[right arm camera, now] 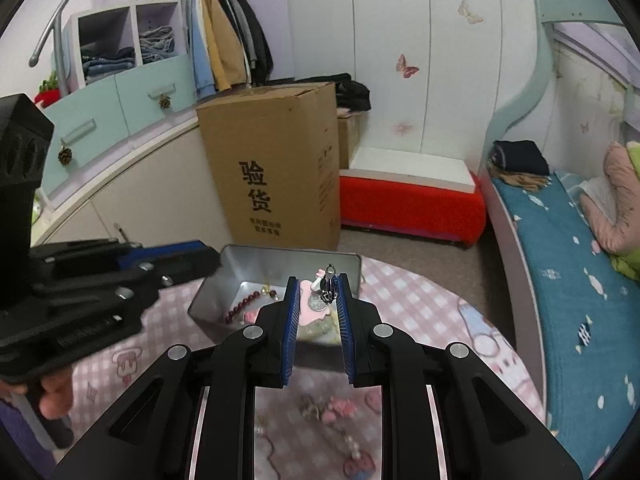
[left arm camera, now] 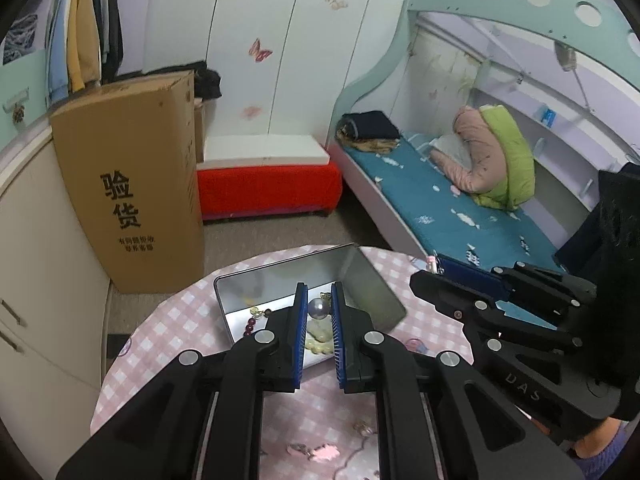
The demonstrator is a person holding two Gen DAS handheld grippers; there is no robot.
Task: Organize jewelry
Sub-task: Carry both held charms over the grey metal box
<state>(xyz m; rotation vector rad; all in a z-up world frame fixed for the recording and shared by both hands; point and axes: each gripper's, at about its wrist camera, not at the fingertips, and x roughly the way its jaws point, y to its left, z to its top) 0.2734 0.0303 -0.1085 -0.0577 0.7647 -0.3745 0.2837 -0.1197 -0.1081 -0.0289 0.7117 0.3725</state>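
My left gripper (left arm camera: 320, 304) pinches a grey pearl (left arm camera: 318, 305) between its pads, and my right gripper (right arm camera: 318, 294) is closed on a pink hair clip (right arm camera: 325, 286). Both hang over the open metal tin (right arm camera: 280, 258) at the table's (right arm camera: 420, 304) far edge, beads (right arm camera: 245, 304) already inside. I judge this the drop-off: next, lower and part the fingers.
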